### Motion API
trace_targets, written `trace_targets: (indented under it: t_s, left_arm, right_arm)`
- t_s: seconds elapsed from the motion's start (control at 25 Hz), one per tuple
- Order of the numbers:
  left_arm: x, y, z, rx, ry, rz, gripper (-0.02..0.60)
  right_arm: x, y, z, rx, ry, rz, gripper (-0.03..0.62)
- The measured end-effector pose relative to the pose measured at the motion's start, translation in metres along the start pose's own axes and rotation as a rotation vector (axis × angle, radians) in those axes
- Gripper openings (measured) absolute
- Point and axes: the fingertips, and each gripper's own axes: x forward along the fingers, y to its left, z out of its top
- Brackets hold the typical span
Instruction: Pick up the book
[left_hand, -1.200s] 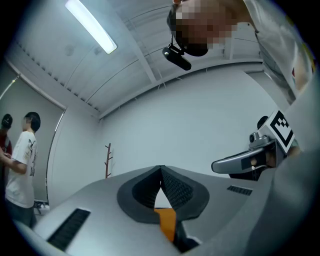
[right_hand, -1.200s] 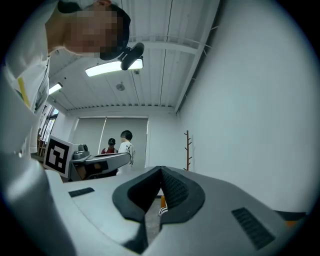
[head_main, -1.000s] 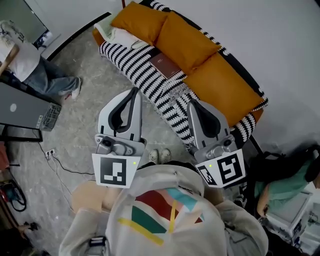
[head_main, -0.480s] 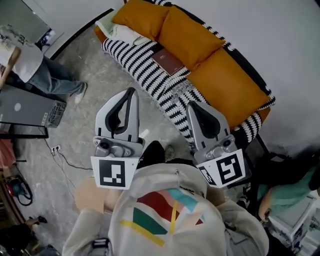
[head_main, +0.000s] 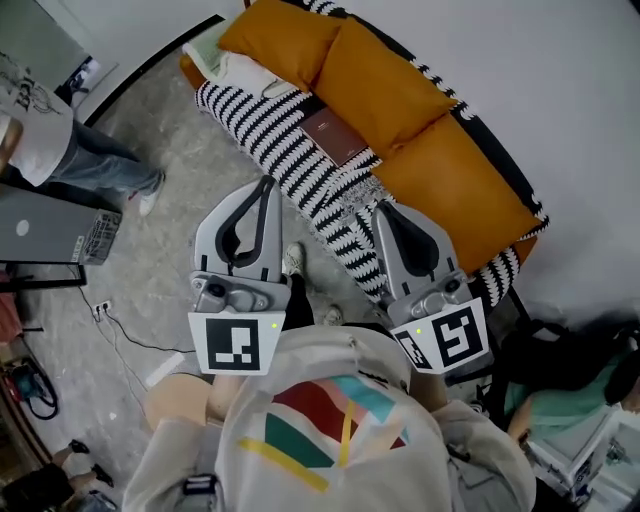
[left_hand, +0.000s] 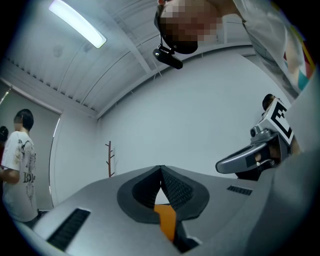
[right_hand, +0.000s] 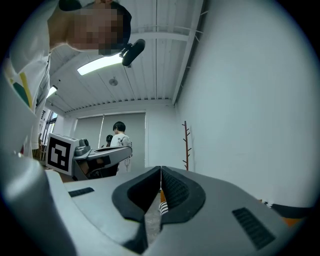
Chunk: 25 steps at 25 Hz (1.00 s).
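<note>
A dark brown book (head_main: 336, 135) lies flat on the black-and-white striped throw of an orange sofa (head_main: 440, 170) in the head view. My left gripper (head_main: 265, 184) hangs over the floor, short of the sofa's front edge, its jaws closed with nothing in them. My right gripper (head_main: 384, 209) sits over the striped throw's lower end, below and right of the book, also shut and empty. In the left gripper view the gripper (left_hand: 161, 169) has its tips together before a white wall. The right gripper (right_hand: 161, 170) shows the same in its own view.
Orange cushions (head_main: 330, 60) line the sofa back. A person in jeans (head_main: 70, 160) stands at the left by a grey desk (head_main: 45, 228). Cables (head_main: 130, 335) trail on the concrete floor. A coat stand (right_hand: 186, 145) is by the wall. Another person (head_main: 560, 400) sits at the lower right.
The sofa and book have shifted slightly in the head view as I walk; my foot now shows between the grippers. Both grippers stay shut in the same pose.
</note>
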Motion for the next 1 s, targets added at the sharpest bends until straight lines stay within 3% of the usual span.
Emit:
trace_targets:
  t_s: [0.28,0.68,1.0]
  left_arm:
    - [0.065,0.059,-0.058,0.219,0.122,-0.049,0.006]
    - [0.119,0.141,-0.111,0.160,0.134,-0.101,0.006]
    - [0.150,0.156,-0.134,0.100,0.138,-0.108,0.006]
  right_arm:
    - [0.097,-0.018,-0.003,-0.013,0.029,-0.040,0.014]
    - [0.190,-0.043,-0.025,0.006,0.087,-0.142,0.014]
    - [0.208,-0.073,-0.041,0.055,0.133,-0.205,0.014]
